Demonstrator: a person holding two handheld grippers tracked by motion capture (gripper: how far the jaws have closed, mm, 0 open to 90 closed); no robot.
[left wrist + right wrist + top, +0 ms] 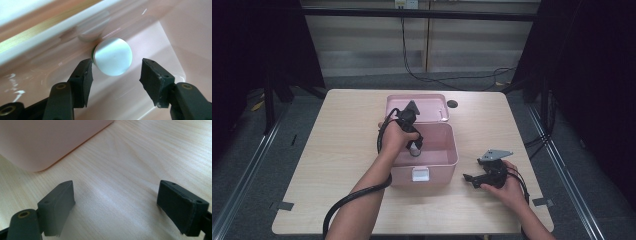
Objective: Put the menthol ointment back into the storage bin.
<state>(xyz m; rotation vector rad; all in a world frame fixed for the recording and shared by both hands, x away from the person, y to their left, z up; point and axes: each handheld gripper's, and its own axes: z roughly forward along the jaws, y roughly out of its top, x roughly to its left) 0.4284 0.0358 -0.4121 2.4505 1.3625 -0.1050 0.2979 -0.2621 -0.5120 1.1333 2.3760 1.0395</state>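
Pink box [447, 159]: it sits in the middle of the wooden table [342, 150] with its lid [416, 106] tipped back, so a hand can reach down inside.

Round thing [113, 56]: a small can or jar with a pale, shiny round top. It stands on the floor of the box, near a side wall. I think there is a green edge under the top, but the left gripper view is too close and shiny to be sure.

Left claw [116, 72]: it points down into the box, right over the round thing. Its two black jaws are apart, one on each side of the shiny top. One jaw looks very near the edge and the other has a clear gap. It is not squeezing anything.

Why the left claw is like that: I think the round thing belongs in the box, and the loose jaws leave it free to stand there by itself.

Right claw [469, 179]: it rests low by the table, to the right of the box and well away from the lid. In the right gripper view its jaws [116, 207] are spread wide with only bare wood between them.

Why the right claw waits: it has no job right now, so it stays out of the way.
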